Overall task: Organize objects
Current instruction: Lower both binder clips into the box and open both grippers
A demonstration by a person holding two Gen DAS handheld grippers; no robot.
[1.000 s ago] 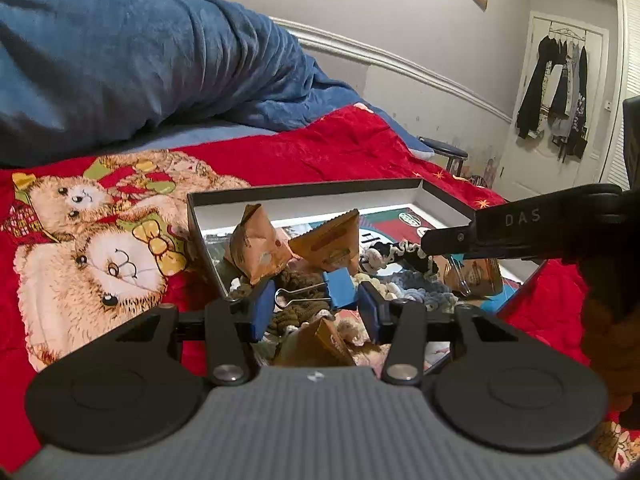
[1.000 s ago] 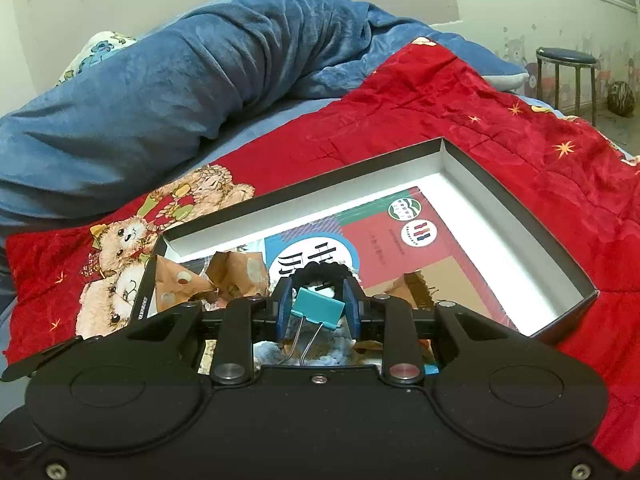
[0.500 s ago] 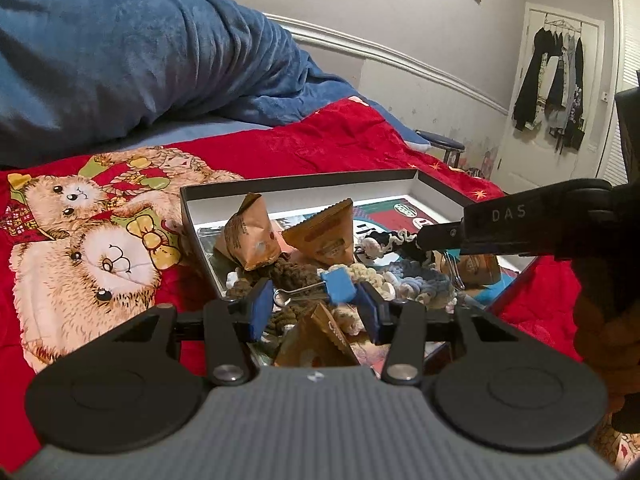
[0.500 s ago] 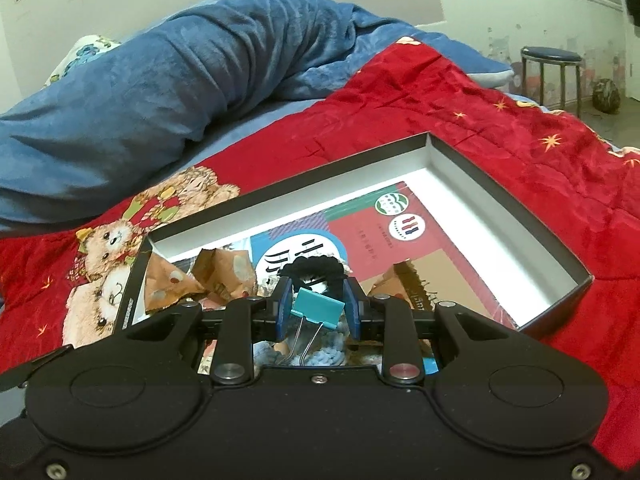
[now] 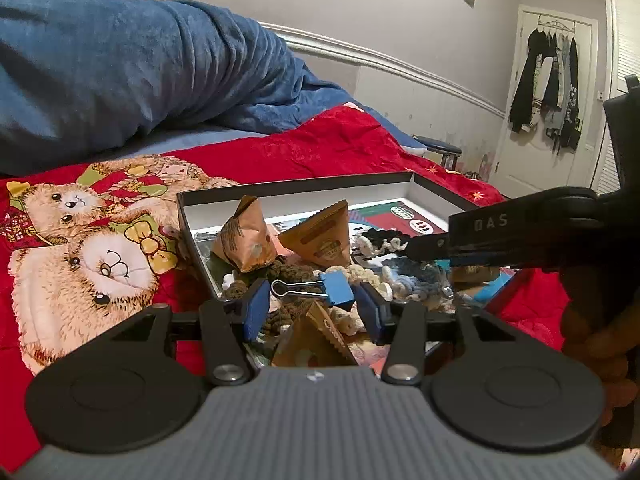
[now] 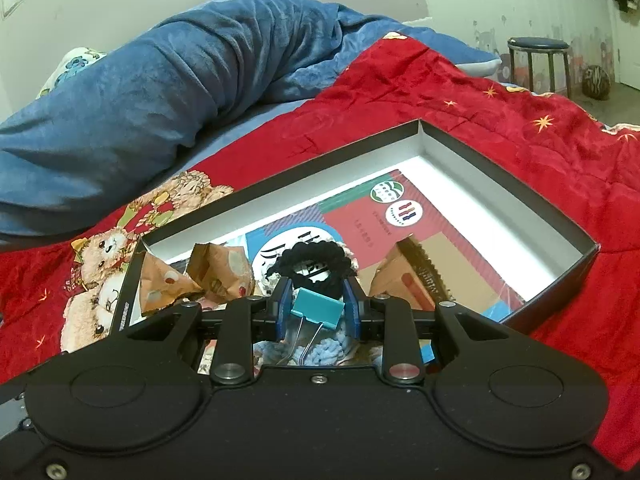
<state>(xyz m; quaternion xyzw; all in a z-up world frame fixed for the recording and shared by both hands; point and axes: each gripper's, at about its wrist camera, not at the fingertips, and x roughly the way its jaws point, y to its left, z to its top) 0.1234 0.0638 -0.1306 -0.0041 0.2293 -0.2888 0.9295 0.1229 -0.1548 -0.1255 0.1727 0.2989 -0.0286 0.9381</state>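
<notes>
A shallow black box [image 5: 280, 187] [image 6: 560, 216] lies on the red bedspread, its left part full of brown pyramid packets [image 5: 244, 240], crochet pieces and clips. My left gripper [image 5: 312, 306] is open above that heap; a blue binder clip [image 5: 334, 288] lies between its pads, against the right one. My right gripper [image 6: 316, 312] is shut on a teal binder clip [image 6: 318, 312] and holds it over the box, above a black crochet piece [image 6: 316, 260]. The right gripper also shows in the left wrist view [image 5: 432, 248] as a dark bar.
A red bear-print blanket [image 5: 80, 240] covers the bed. A rolled blue blanket [image 5: 120, 80] [image 6: 180, 92] lies behind the box. A brown packet [image 6: 408, 276] lies in the box's right half. A stool [image 6: 538, 60] stands beyond the bed.
Both grippers have shifted slightly over the box. The right one still holds the teal clip; the left stays open around the blue clip.
</notes>
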